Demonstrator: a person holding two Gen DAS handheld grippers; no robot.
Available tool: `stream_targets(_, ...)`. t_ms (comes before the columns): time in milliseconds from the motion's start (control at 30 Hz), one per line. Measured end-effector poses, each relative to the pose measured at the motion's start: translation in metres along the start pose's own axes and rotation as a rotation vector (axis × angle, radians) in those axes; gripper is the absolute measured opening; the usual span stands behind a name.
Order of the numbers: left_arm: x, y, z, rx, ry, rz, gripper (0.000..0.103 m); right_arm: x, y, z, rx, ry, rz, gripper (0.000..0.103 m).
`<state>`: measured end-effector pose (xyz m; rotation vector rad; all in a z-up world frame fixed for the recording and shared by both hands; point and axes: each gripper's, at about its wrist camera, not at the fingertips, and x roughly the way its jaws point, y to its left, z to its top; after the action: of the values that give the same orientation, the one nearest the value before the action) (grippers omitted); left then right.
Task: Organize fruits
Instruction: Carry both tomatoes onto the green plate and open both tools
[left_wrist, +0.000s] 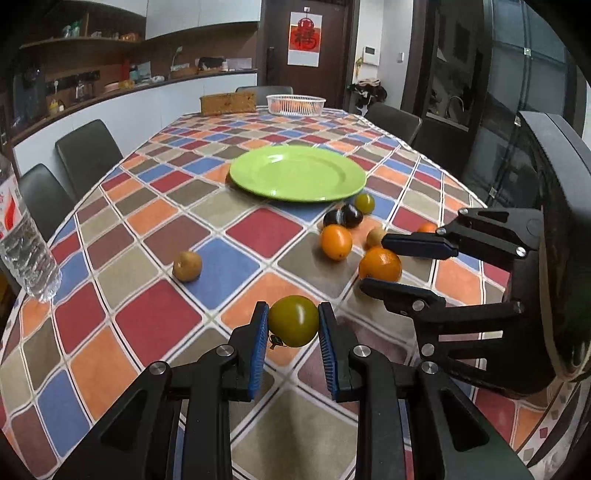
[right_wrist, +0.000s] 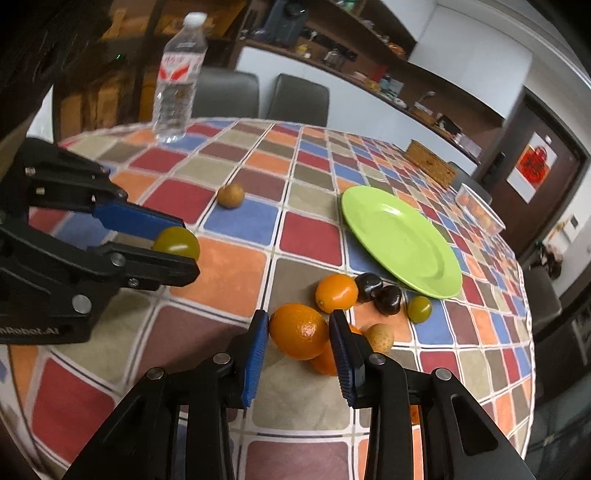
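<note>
My left gripper (left_wrist: 293, 307) is shut on a round green fruit (left_wrist: 293, 321) just above the checked tablecloth; the right wrist view shows the same gripper (right_wrist: 188, 247) with that fruit (right_wrist: 176, 242) in it. My right gripper (right_wrist: 299, 315) has its blue pads against a large orange (right_wrist: 299, 330) resting on the cloth, with a second orange (right_wrist: 325, 360) behind it. Beside them lie a small oval orange (right_wrist: 337, 293), two dark fruits (right_wrist: 376, 291), a green fruit (right_wrist: 419, 308) and a tan fruit (right_wrist: 380, 336). Beyond them sits an empty green plate (left_wrist: 297, 173). A lone brown fruit (left_wrist: 187, 266) lies to the left.
A water bottle (left_wrist: 26, 243) stands at the table's left edge. At the far end are a white basket (left_wrist: 295, 103) holding orange fruit and a wooden box (left_wrist: 227, 102). Grey chairs (left_wrist: 86, 155) line the table's sides.
</note>
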<state>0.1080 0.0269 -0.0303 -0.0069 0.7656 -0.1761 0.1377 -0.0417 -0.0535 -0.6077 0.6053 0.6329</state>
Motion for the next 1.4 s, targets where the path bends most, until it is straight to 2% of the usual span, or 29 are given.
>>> stream_targets(300, 0.001, 0.0, 0.029, 0.021, -0.046, -0.019, 0.027, -0.013, -0.025, 0.007, 0.154, -0.048, 0.003, 0.035)
stream_targets(467, 0.012, 0.0, 0.055, 0.04, -0.072, -0.018, 0.027, -0.012, -0.047, 0.017, 0.235, -0.067, 0.003, 0.035)
stream_targets(633, 0.029, 0.003, 0.085, 0.034, -0.079, -0.049, 0.027, -0.001, -0.081, 0.029, 0.331, -0.073, 0.017, 0.035)
stream_targets(800, 0.053, 0.007, 0.114, 0.033, -0.058, -0.07, 0.027, 0.019, -0.114, 0.039, 0.407, -0.054, 0.036, 0.035)
stream_targets(1033, 0.105, 0.014, 0.144, 0.026, 0.024, -0.102, 0.027, 0.057, -0.15, 0.049, 0.467, 0.004, 0.051, 0.035)
stream_targets(1233, 0.151, 0.024, 0.156, -0.009, 0.122, -0.124, 0.027, 0.097, -0.172, 0.049, 0.523, 0.084, 0.092, 0.035)
stream_targets(1400, 0.17, 0.028, 0.158, -0.021, 0.156, -0.136, 0.027, 0.119, -0.184, 0.048, 0.574, 0.133, 0.104, 0.035)
